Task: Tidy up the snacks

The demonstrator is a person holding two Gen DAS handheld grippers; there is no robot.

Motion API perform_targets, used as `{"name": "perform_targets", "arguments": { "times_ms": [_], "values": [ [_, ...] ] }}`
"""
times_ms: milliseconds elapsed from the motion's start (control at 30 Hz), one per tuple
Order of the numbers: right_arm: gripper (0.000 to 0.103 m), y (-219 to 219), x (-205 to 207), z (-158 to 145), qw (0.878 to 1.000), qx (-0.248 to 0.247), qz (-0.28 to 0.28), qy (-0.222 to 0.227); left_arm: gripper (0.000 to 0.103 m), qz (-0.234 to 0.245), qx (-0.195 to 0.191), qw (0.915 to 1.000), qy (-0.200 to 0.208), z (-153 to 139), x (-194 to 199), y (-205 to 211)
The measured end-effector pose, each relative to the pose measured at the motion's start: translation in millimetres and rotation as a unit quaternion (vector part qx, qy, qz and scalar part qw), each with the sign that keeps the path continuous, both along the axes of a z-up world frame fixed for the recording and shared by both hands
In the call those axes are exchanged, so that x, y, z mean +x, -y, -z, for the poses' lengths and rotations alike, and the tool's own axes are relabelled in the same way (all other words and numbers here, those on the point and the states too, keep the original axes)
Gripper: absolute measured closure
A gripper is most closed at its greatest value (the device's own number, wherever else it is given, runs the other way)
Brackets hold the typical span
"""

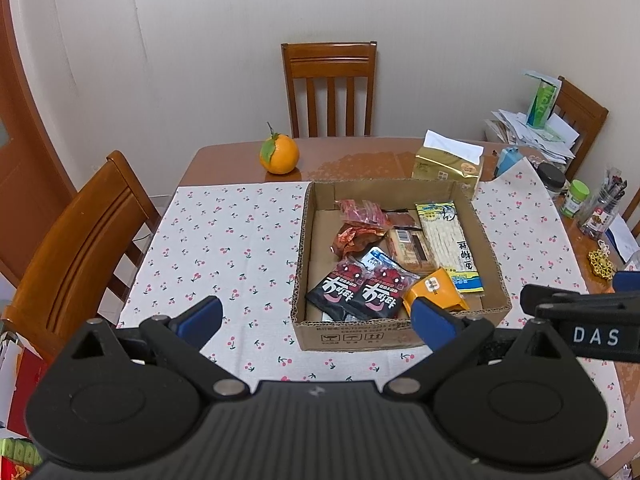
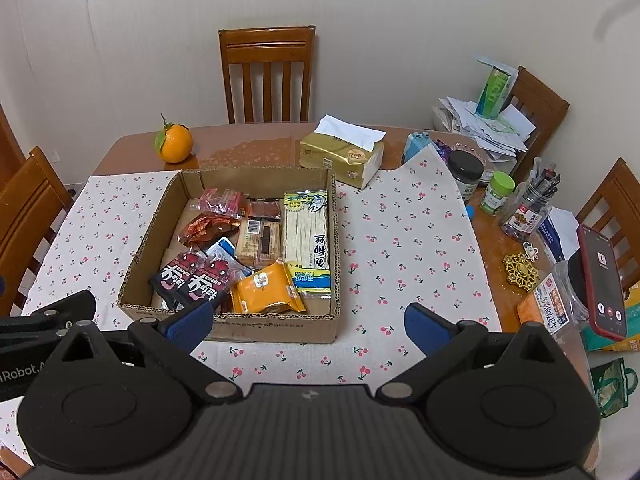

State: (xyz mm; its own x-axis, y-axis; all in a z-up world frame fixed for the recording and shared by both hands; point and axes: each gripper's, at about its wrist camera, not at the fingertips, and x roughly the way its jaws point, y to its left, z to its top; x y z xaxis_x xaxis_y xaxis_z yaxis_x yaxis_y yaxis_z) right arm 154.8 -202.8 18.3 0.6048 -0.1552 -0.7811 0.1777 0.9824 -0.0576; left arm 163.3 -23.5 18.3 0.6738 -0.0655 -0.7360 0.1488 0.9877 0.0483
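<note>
An open cardboard box (image 1: 400, 336) (image 2: 276, 330) sits on the cherry-print cloth. It holds several snack packs: a black double pack (image 1: 356, 290) (image 2: 192, 280), an orange pack (image 1: 434, 286) (image 2: 266, 290), a long yellow-and-white pack (image 1: 448, 242) (image 2: 306, 236), a cracker pack (image 2: 258, 242) and red wrappers (image 1: 362, 214) (image 2: 220, 202). My left gripper (image 1: 316, 320) is open and empty, held above the box's near left corner. My right gripper (image 2: 308, 324) is open and empty, held above the box's near right corner.
An orange (image 1: 279, 154) (image 2: 175, 143) and a gold tissue pack (image 1: 448, 162) (image 2: 342, 156) lie behind the box. Jars, a pen holder (image 2: 528, 206), a phone (image 2: 602, 282) and papers crowd the right side. Wooden chairs (image 1: 330, 88) surround the table.
</note>
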Motion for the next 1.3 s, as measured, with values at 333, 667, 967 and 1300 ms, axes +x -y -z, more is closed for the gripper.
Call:
{"name": "perform_targets", "arguments": {
  "times_ms": [333,667,967,1300],
  "values": [
    [0.000,0.8,0.2,0.0,1.000,-0.001,-0.002,0.000,0.003,-0.003,0.003,1.0000,0.000,0.2,0.5,1.2],
    [0.000,0.2,1.1,0.2,1.000,-0.001,-0.002,0.000,0.003,-0.005,0.003,1.0000,-0.002,0.4,1.7,1.0],
    [0.000,-0.8,2.1,0.4,1.000,-0.002,-0.003,0.000,0.003,-0.005,0.004,1.0000,-0.001,0.5,1.4,0.6],
    [0.000,0.0,1.2,0.9,1.000,-0.002,-0.002,-0.002,0.003,-0.005,0.003,1.0000,-0.002,1.0,1.3,1.6]
  ]
}}
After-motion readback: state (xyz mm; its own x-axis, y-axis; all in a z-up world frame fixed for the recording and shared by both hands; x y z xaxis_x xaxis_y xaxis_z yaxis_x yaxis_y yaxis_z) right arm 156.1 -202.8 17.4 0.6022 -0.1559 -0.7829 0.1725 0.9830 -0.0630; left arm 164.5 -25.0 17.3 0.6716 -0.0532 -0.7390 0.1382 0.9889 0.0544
